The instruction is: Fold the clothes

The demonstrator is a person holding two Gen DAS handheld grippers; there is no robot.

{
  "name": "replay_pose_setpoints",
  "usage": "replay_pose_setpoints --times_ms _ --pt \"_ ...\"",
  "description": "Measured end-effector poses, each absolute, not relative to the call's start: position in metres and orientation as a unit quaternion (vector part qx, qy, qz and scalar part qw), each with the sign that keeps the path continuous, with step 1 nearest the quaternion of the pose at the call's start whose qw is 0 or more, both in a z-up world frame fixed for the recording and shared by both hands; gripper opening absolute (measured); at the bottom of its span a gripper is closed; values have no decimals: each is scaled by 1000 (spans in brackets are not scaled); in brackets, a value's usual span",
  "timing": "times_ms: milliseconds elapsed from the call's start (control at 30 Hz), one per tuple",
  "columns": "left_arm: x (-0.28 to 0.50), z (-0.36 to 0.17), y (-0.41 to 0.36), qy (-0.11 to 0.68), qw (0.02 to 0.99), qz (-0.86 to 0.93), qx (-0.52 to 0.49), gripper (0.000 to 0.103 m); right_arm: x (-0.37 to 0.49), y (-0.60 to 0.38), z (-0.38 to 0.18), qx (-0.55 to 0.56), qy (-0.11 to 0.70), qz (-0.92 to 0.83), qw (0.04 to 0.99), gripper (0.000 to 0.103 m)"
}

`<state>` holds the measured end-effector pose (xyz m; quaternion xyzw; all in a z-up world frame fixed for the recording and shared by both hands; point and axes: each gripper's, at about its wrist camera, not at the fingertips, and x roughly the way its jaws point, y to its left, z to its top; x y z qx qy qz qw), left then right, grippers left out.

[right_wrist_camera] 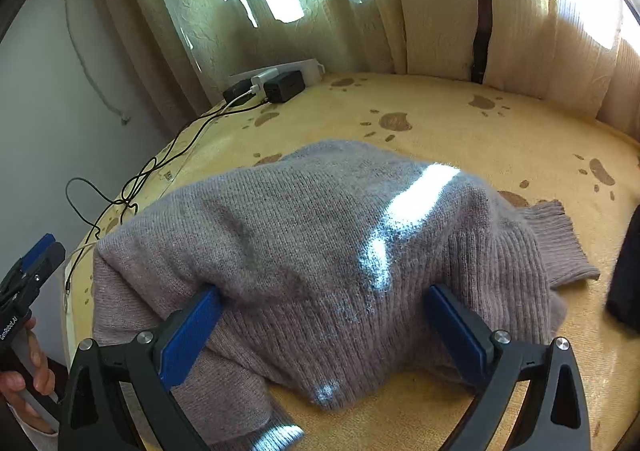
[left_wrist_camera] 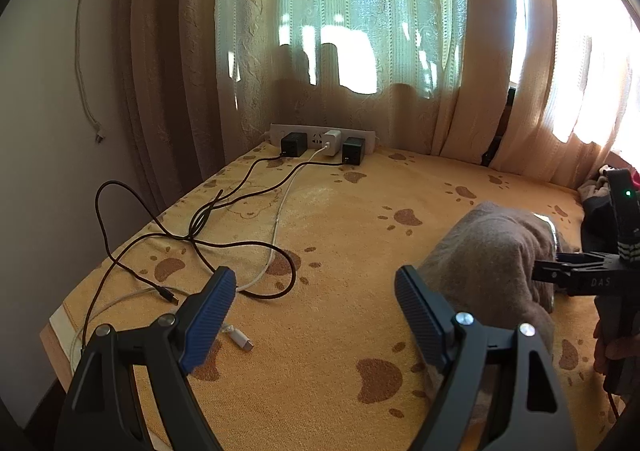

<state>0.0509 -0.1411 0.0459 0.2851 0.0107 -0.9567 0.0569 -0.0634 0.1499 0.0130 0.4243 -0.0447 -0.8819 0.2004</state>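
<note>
Bedding, an orange spread [left_wrist_camera: 320,235] printed with brown paws, is carrying the work. Lying on it, directly ahead of the right gripper [right_wrist_camera: 322,325], is the mauve knitted sweater [right_wrist_camera: 320,235], bunched in a mound with one ribbed cuff trailing out to that gripper's right. Its jaws are standing apart around the mound; whether the pads are pressing the knit cannot be told. The left gripper [left_wrist_camera: 316,303] is hovering with jaws apart and empty, the sweater just to its right, cables [left_wrist_camera: 200,227] ahead-left. Judgement: a fold is under way; next, flattening the mound and tucking the cuff.
</note>
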Motion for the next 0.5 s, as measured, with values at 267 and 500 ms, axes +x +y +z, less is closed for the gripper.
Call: replay_pose_setpoints --times_ms 267,500 --pt "54 56 -126 -2 63 -958 280 85 -31 164 23 381 -57 -900 204 67" --pt "58 57 -101 -7 38 -957 289 85 14 206 38 340 -75 -920 179 35"
